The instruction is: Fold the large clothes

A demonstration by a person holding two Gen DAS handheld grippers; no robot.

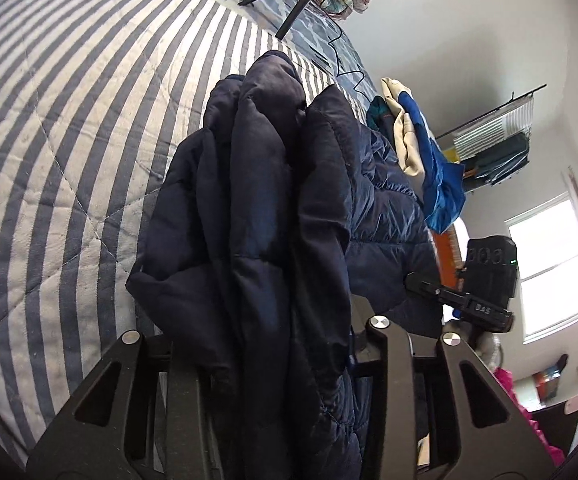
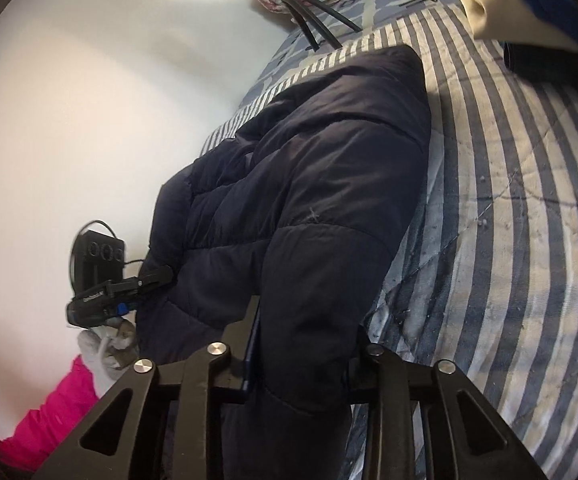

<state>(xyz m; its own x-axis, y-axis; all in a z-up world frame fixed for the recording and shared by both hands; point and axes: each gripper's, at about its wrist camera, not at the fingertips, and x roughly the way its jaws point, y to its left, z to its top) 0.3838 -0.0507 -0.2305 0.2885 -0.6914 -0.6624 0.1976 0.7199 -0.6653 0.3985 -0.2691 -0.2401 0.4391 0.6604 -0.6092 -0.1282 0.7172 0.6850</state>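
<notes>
A dark navy quilted puffer jacket (image 1: 273,208) hangs bunched between the fingers of my left gripper (image 1: 265,344), which is shut on it above the striped bed. In the right wrist view the same jacket (image 2: 309,184) drapes from my right gripper (image 2: 301,344), which is shut on another part of it. The right gripper also shows in the left wrist view (image 1: 469,300) at the jacket's right edge. The left gripper shows in the right wrist view (image 2: 129,288) at the jacket's left edge.
A blue-and-white striped quilt (image 1: 69,152) covers the bed. A black tripod (image 1: 289,4) and a cable lie at its far end. A pile of blue and cream clothes (image 1: 421,148) sits beside the jacket. A person in pink (image 2: 53,408) stands by the white wall. A window (image 1: 553,264) is at the right.
</notes>
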